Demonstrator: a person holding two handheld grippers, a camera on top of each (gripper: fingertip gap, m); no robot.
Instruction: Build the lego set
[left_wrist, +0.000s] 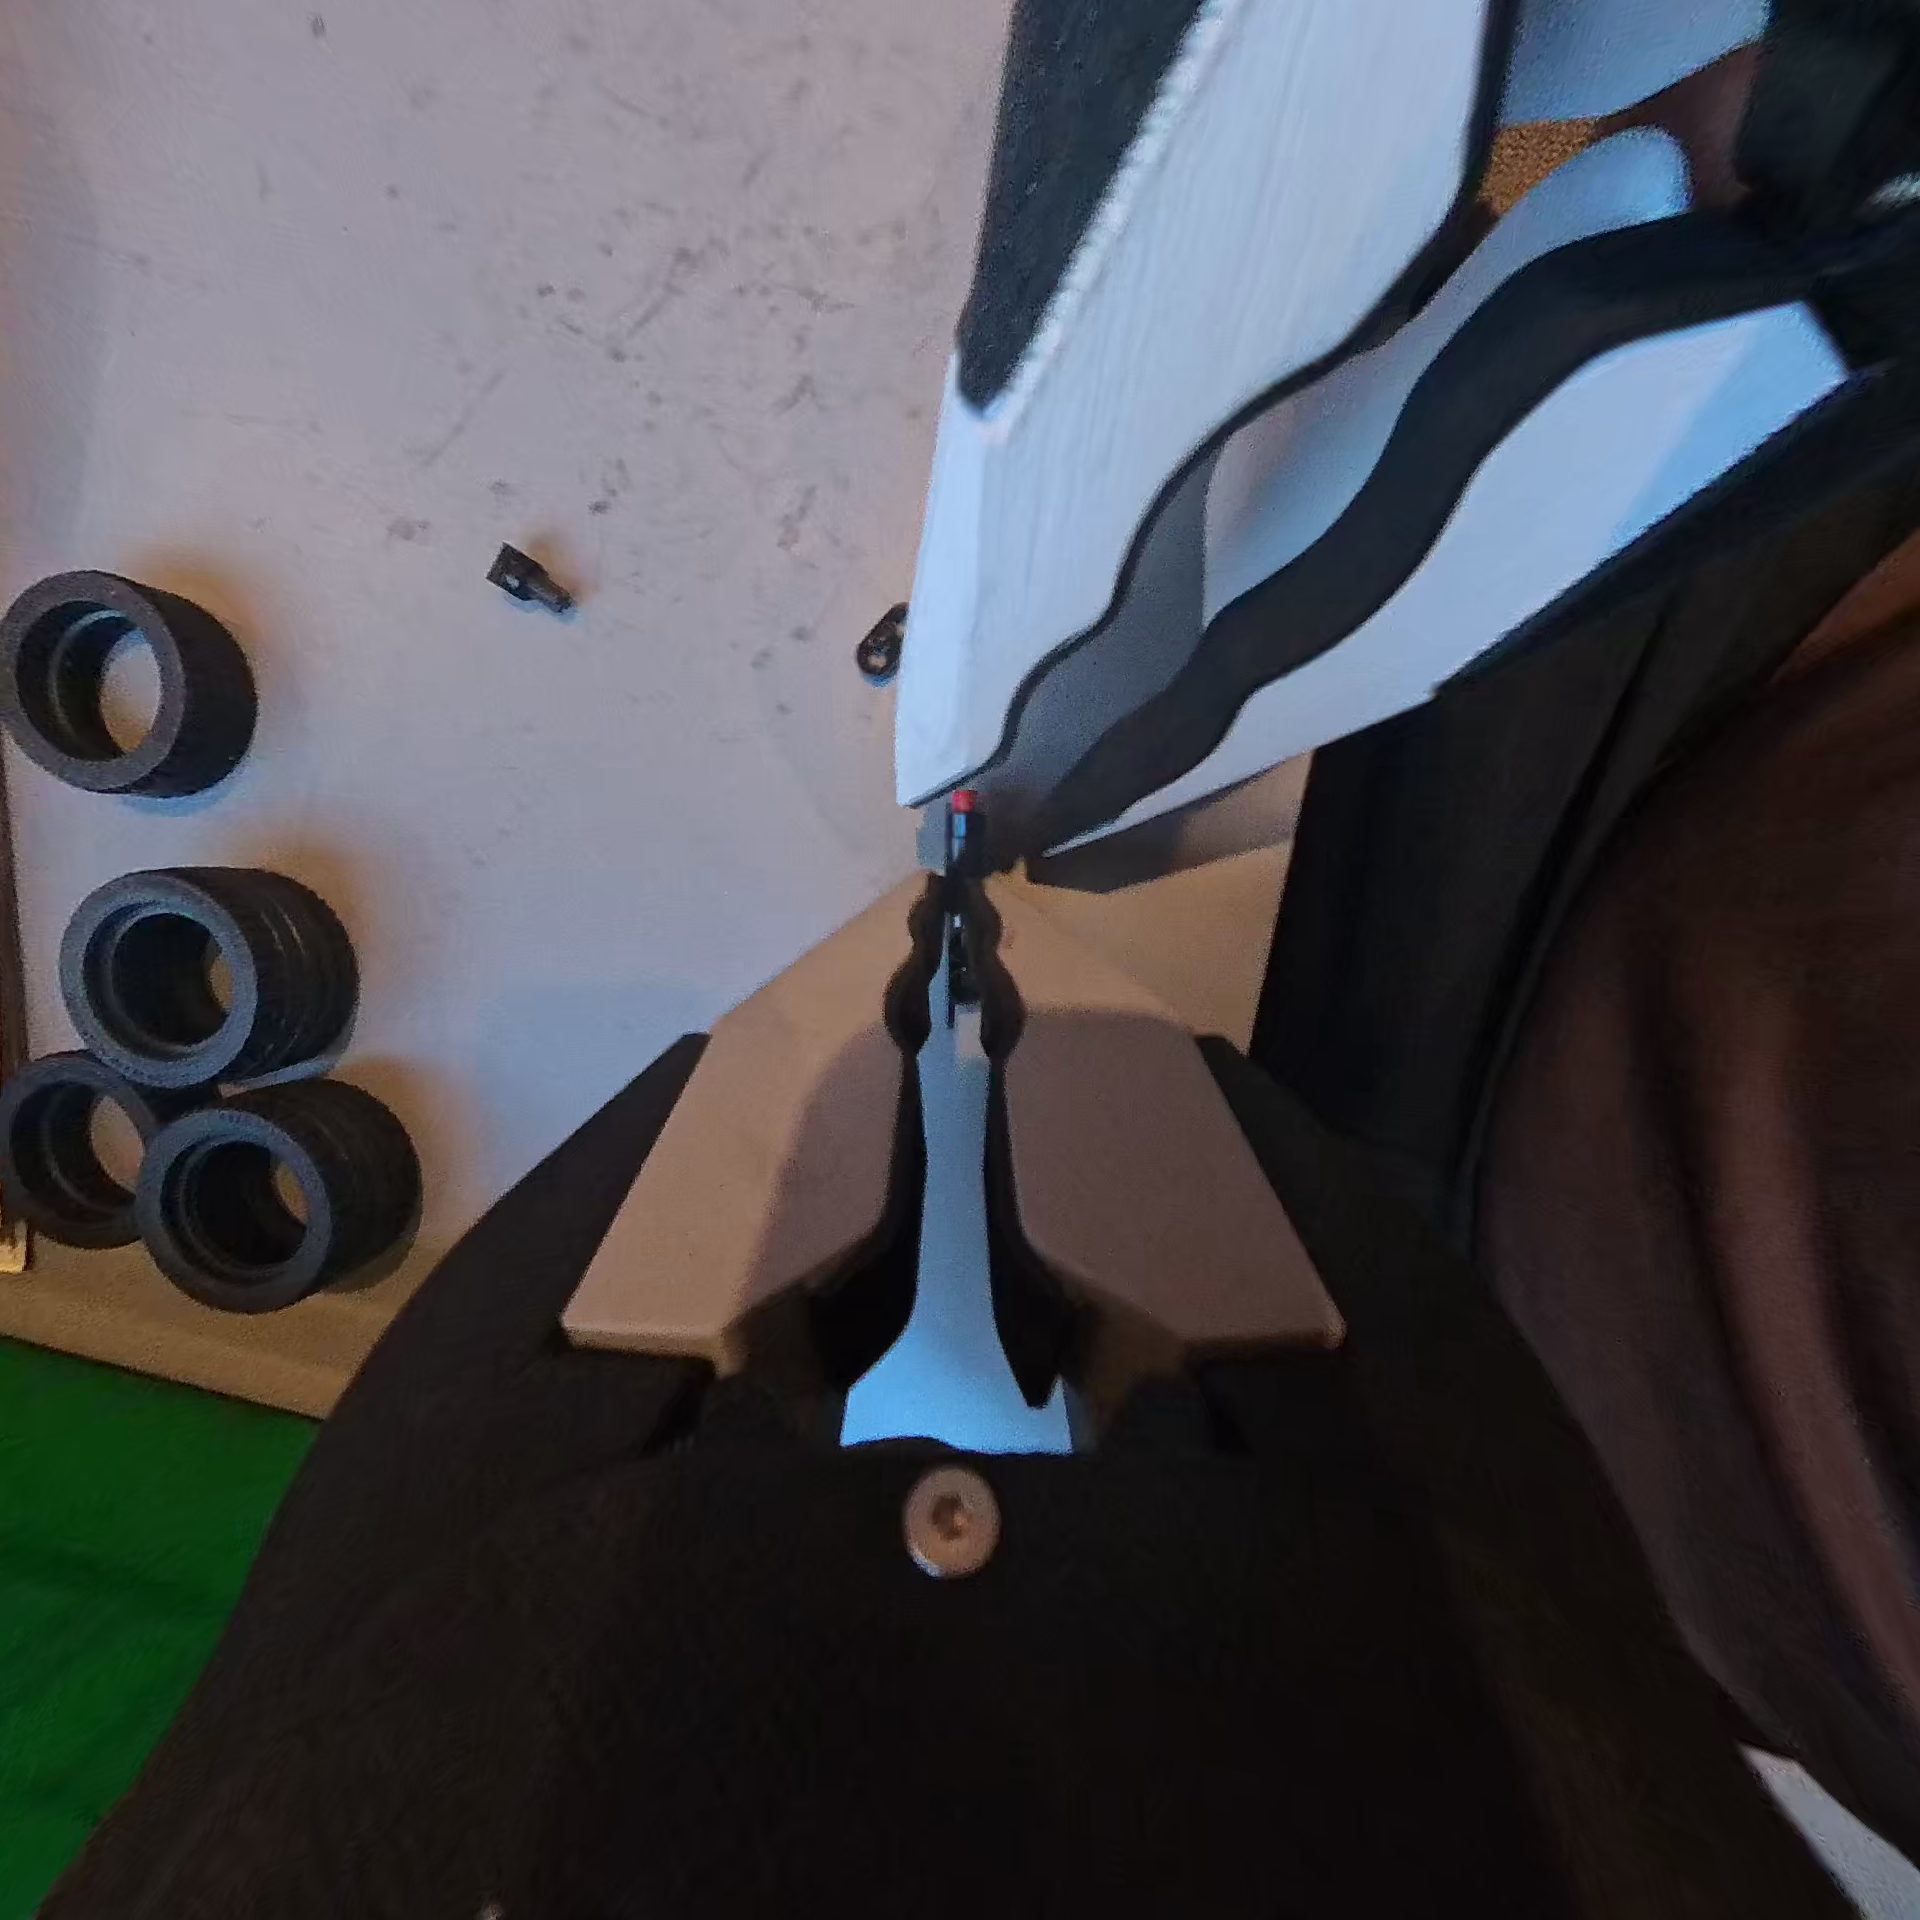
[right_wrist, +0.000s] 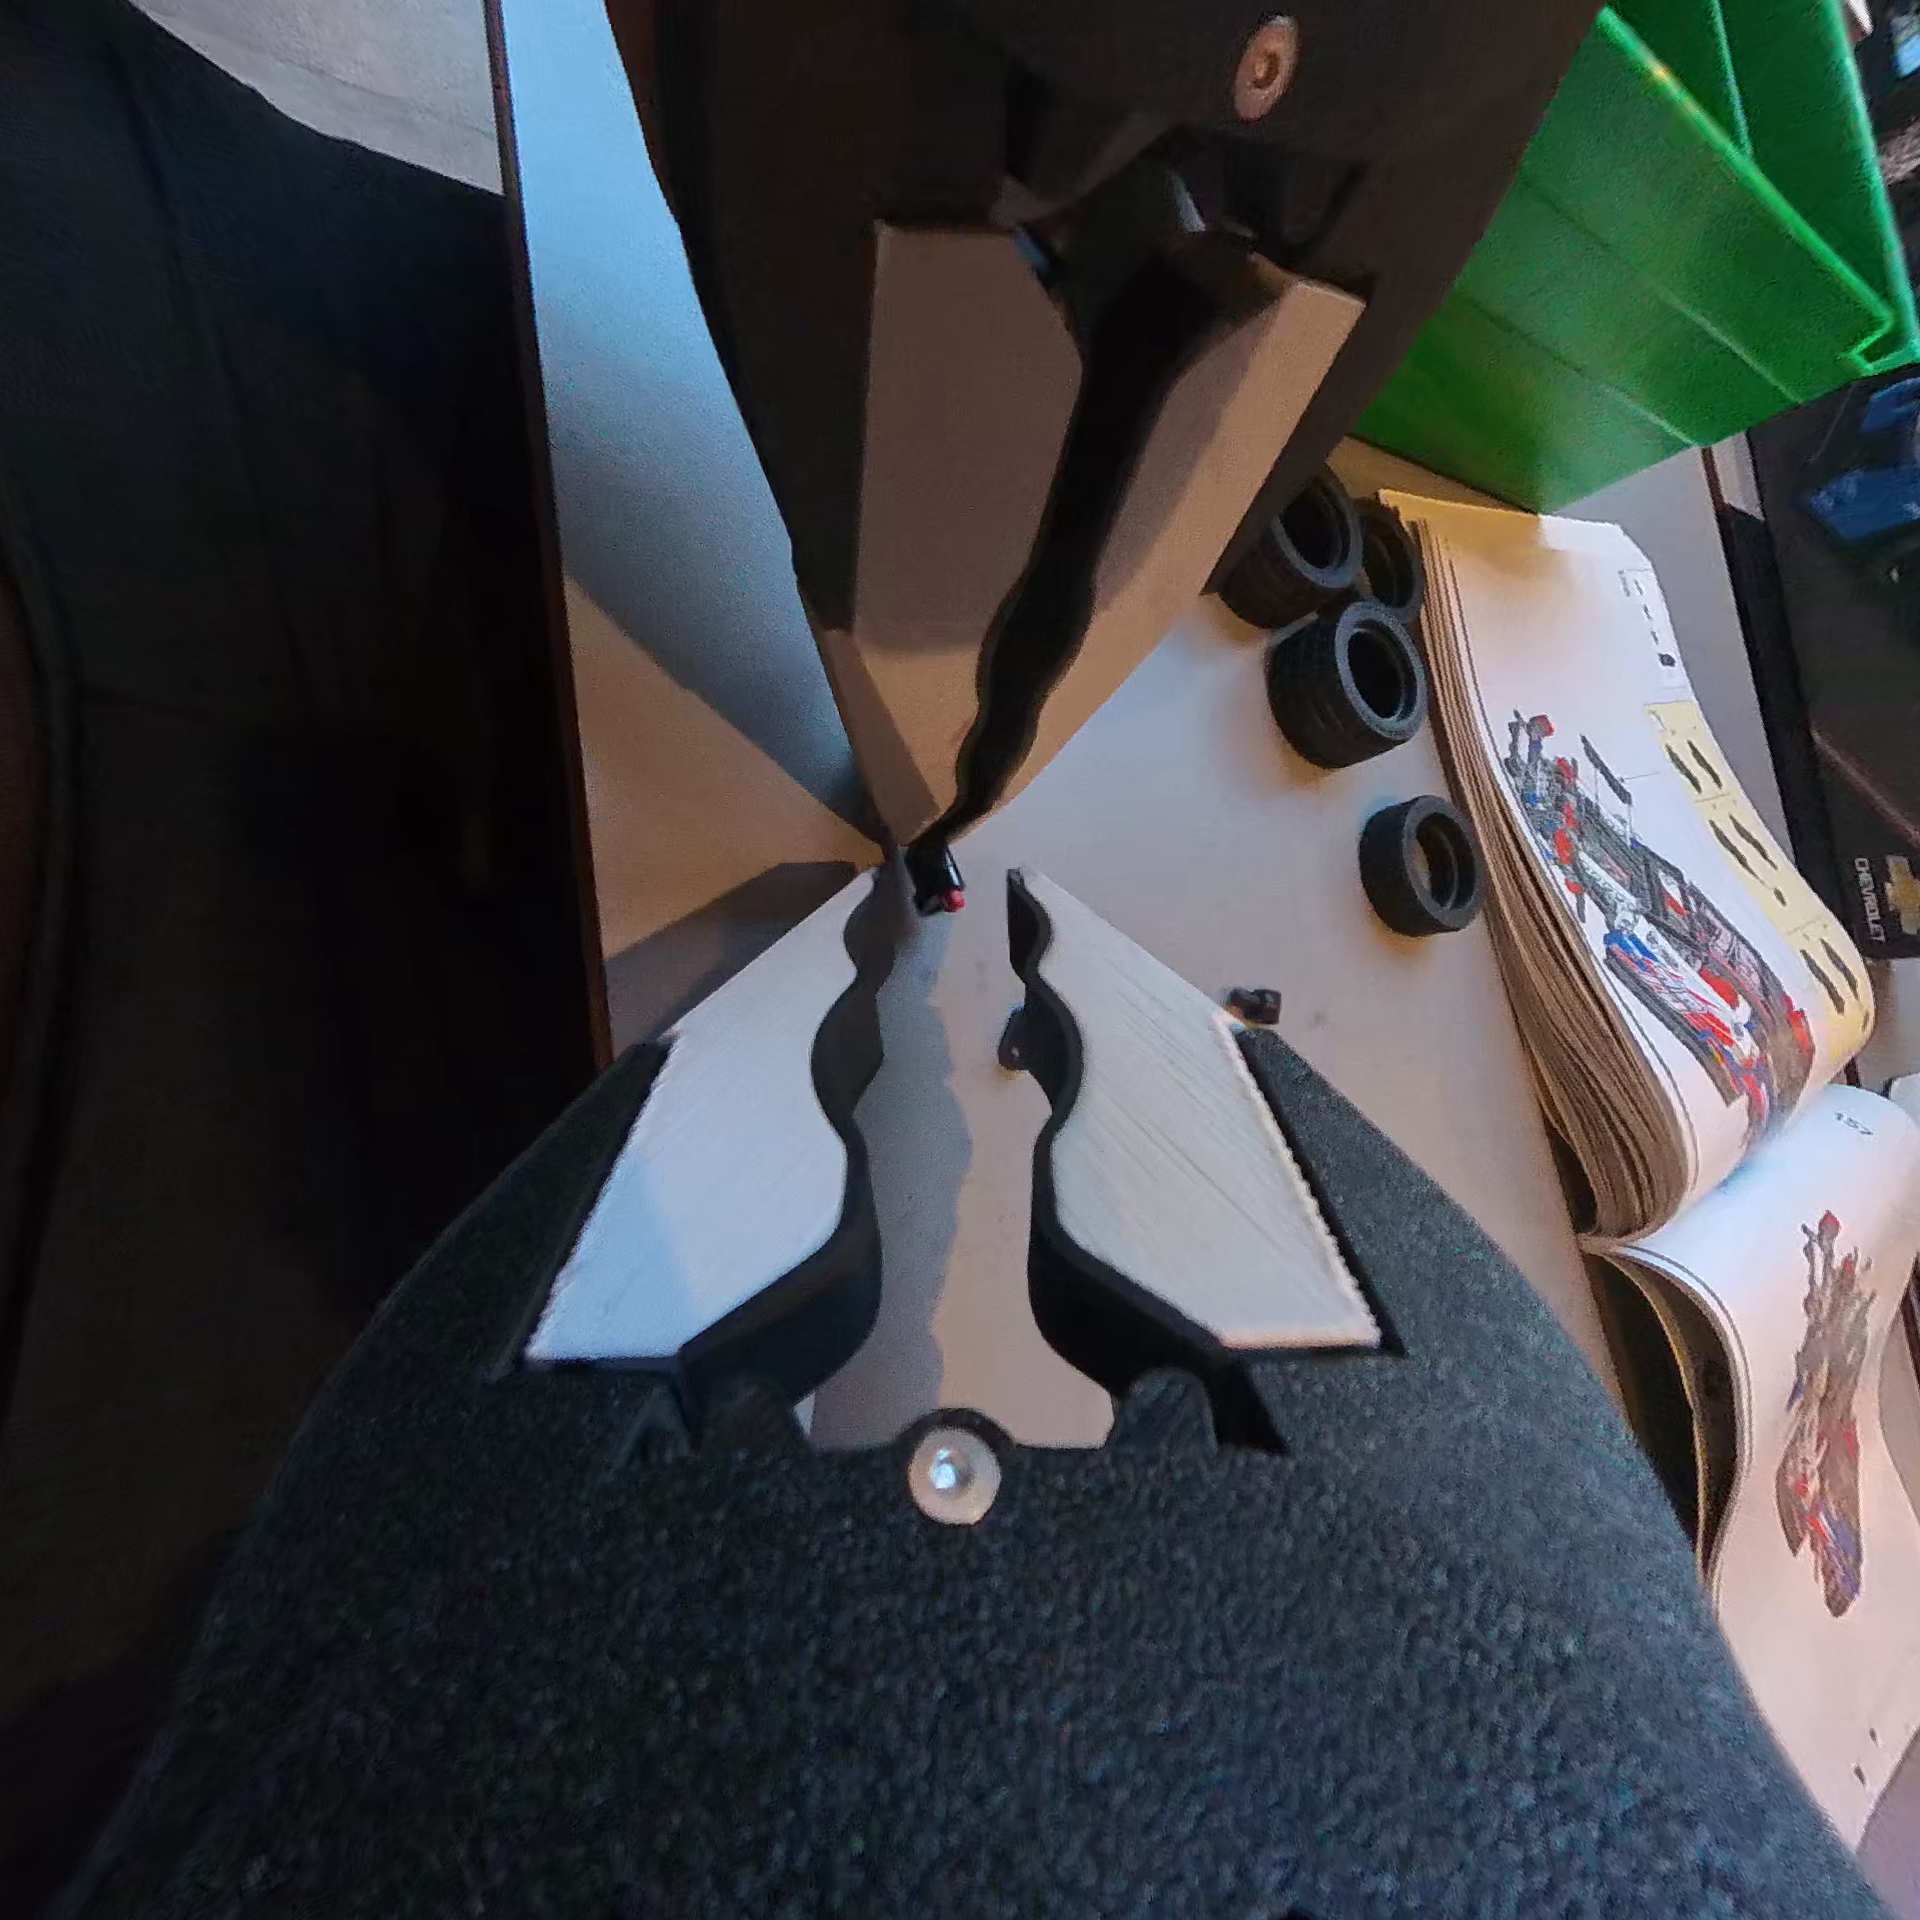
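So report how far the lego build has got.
Done: nothing assembled shows. In hand: left gripper pinches a small black piece with a red tip; right gripper jaws stand open beside it. Left: four loose tyres, two small black pieces, manual open.

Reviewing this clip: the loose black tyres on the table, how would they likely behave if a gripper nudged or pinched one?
The tyres look like hollow rubber rings, so probably light and somewhat squashy under a pinch. The single tyre is round and treaded, so it seems apt to roll if tipped onto its tread. The ribbed tread likely grips rather than slips.
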